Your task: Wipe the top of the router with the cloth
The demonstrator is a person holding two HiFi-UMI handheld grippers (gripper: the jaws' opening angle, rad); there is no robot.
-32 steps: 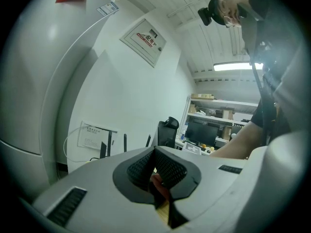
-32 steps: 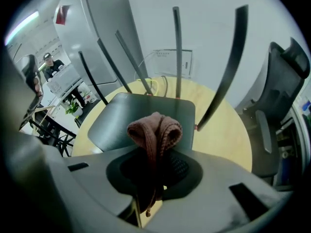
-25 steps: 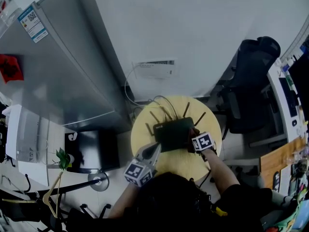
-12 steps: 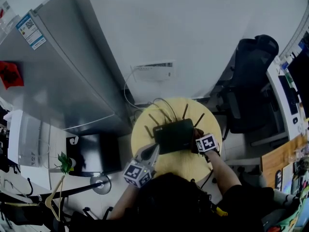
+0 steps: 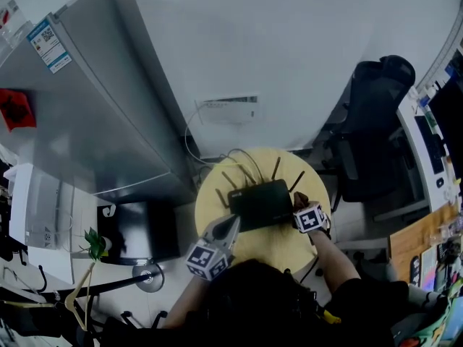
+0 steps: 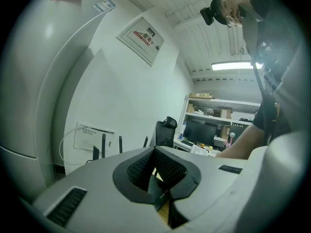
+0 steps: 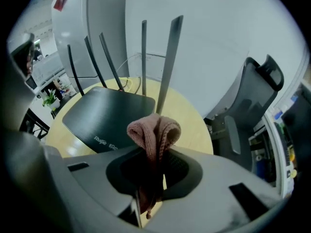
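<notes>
On table (image 5: 278, 250), "Ruijie" router (image 7: 104, 111); right hand-held gripper (image 7: 151, 171) clenches cloth (image 7: 154, 129), left hand-held gripper (image 6: 160, 181) clenched empty.

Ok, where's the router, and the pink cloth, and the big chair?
router (image 7: 104, 113): right gripper view, middle of its flat dark top.
cloth (image 7: 154, 129): right gripper view, on the folded pink bunch.
chair (image 5: 377, 118): head view, middle of its dark body.
</notes>
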